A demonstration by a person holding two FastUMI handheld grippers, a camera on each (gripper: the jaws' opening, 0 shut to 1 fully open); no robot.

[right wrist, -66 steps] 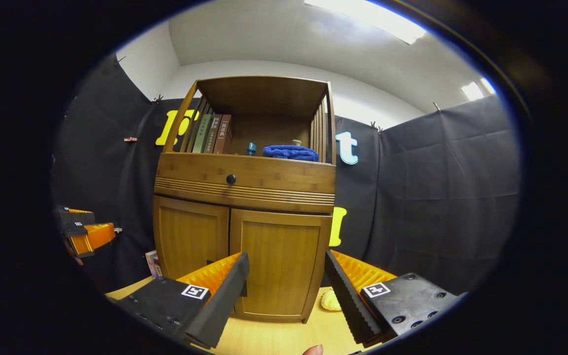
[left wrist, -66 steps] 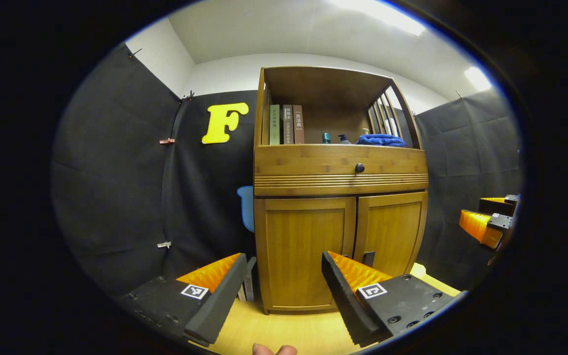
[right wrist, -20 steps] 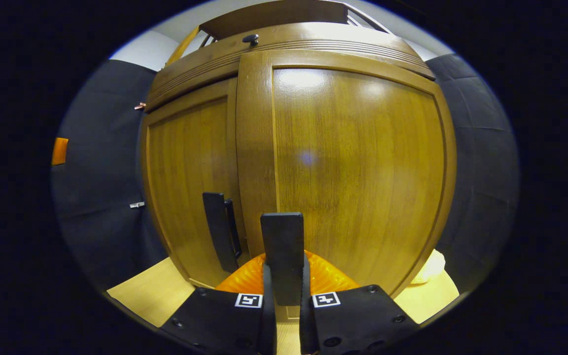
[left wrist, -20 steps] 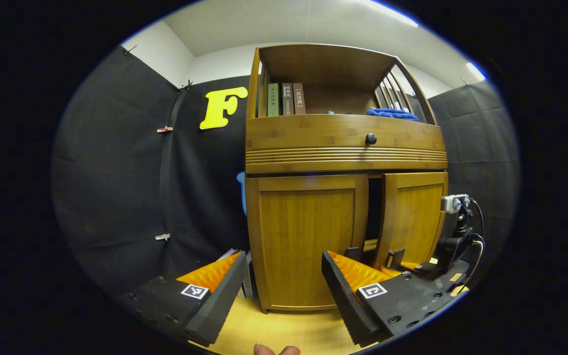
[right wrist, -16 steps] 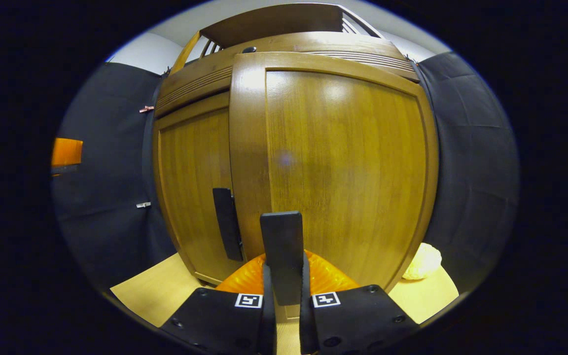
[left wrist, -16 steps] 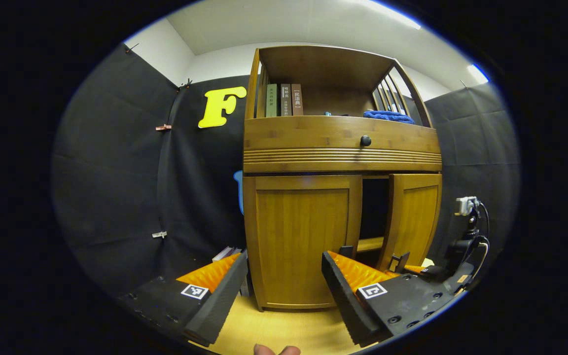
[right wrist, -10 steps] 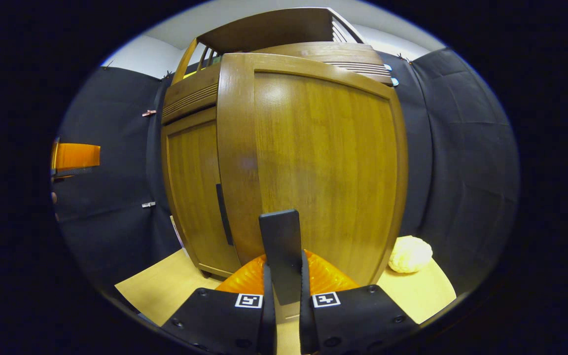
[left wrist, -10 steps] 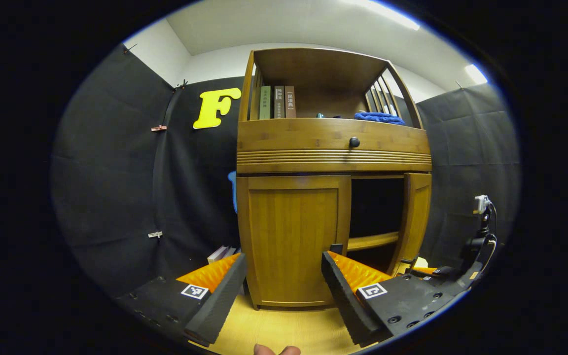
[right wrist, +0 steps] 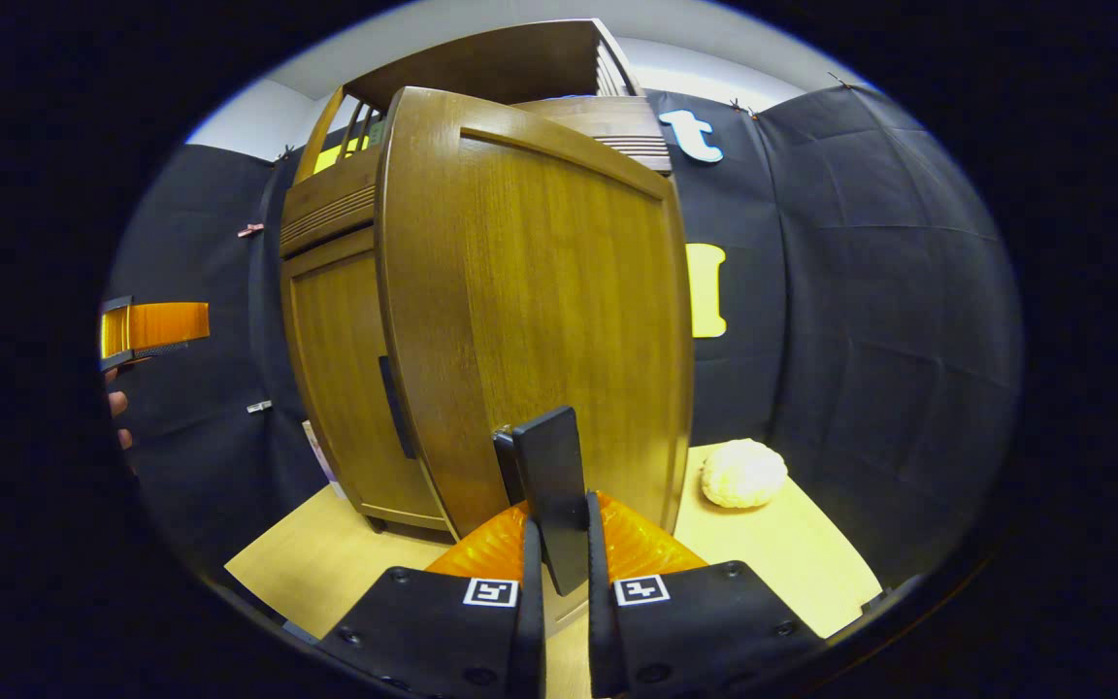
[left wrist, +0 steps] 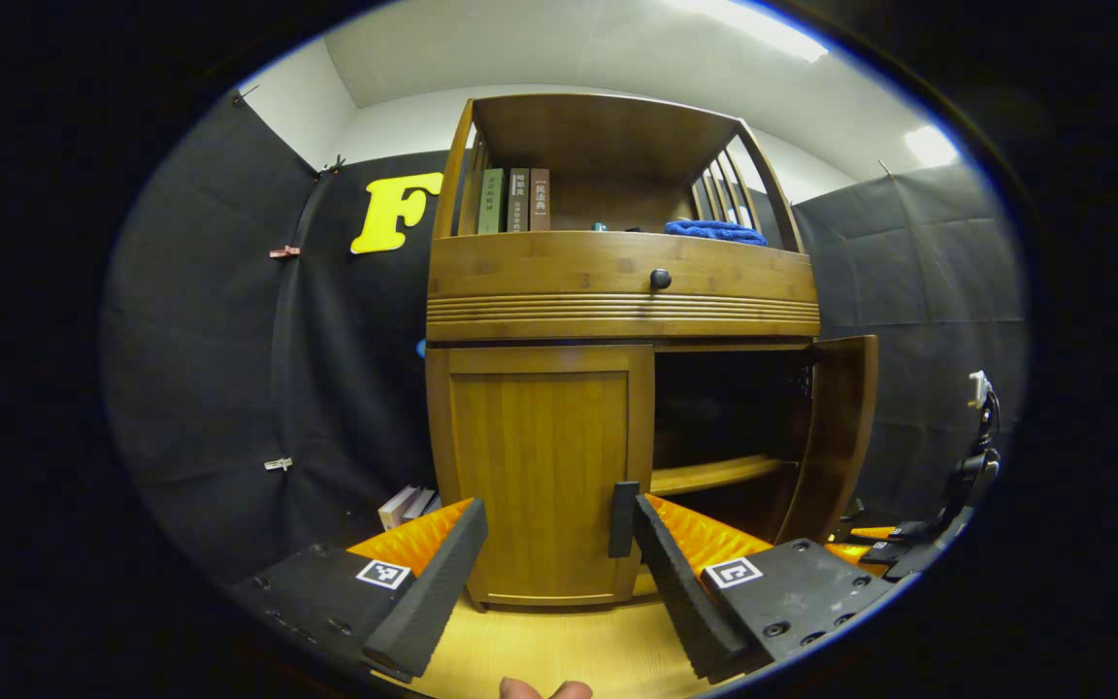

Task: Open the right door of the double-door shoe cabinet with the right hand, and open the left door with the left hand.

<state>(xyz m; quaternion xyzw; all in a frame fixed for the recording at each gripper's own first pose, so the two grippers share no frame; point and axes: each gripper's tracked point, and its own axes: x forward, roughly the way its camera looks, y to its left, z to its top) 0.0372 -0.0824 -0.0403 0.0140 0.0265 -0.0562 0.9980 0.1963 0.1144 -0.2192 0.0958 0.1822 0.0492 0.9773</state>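
Observation:
The wooden shoe cabinet [left wrist: 617,291] stands straight ahead in the left gripper view. Its left door [left wrist: 540,466] is closed, with a black handle [left wrist: 624,519] at its inner edge. My left gripper [left wrist: 559,563] is open, a short way in front of that handle, not touching it. The right door [left wrist: 836,427] stands swung far out, baring a dark inside and a shelf [left wrist: 714,474]. In the right gripper view my right gripper [right wrist: 559,558] is shut on the right door's black handle [right wrist: 551,476], with the right door [right wrist: 559,291] close ahead. The left door [right wrist: 336,388] sits behind it.
Books [left wrist: 512,199] and a blue cloth [left wrist: 714,229] sit on the top shelf above a drawer with a black knob [left wrist: 660,279]. More books [left wrist: 404,505] lean on the floor left of the cabinet. A pale lumpy object [right wrist: 741,473] lies on the wooden floor [right wrist: 792,553] to the right.
The right door has swung from a narrow gap to wide open, my right gripper staying shut on its handle. My left gripper has shifted so the left door's handle lies between its fingers' lines.

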